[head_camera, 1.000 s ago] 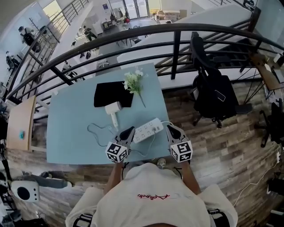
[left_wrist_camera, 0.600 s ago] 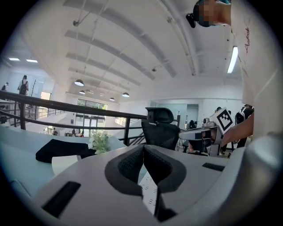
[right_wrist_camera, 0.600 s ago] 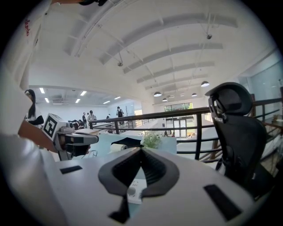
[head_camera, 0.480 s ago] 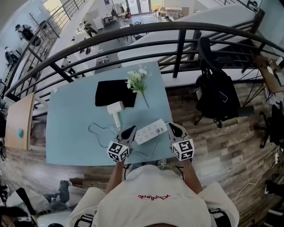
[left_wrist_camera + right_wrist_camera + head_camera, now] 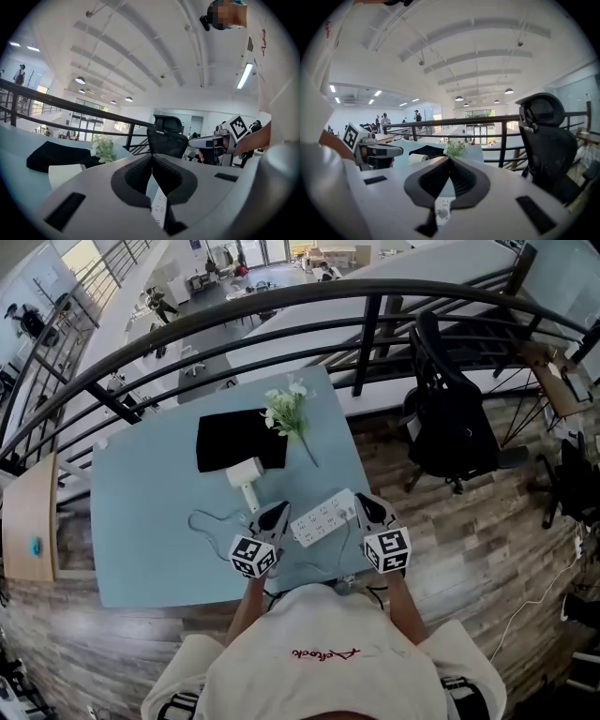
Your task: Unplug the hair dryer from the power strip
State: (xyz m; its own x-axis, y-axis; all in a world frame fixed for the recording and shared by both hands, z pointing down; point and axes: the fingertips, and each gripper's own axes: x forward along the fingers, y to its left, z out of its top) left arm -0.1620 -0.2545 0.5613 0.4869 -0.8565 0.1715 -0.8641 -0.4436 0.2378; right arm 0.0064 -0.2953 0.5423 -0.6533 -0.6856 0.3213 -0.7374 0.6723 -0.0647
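On the desk, head view: one power strip lies between my left gripper and my right gripper, one gripper at each end. One hair dryer lies just beyond the left gripper, next to one black cloth and one bunch of flowers. Its white cord loops to the left. The cord's far end is too small to make out, so I cannot locate the plug. My body cuts off the near desk edge.

Left gripper view: jaws closed, tips together, nothing between them. The gripper body hides most of the strip and the hair dryer.

Right gripper view: jaws closed and empty. Only the strip's end shows beneath them.
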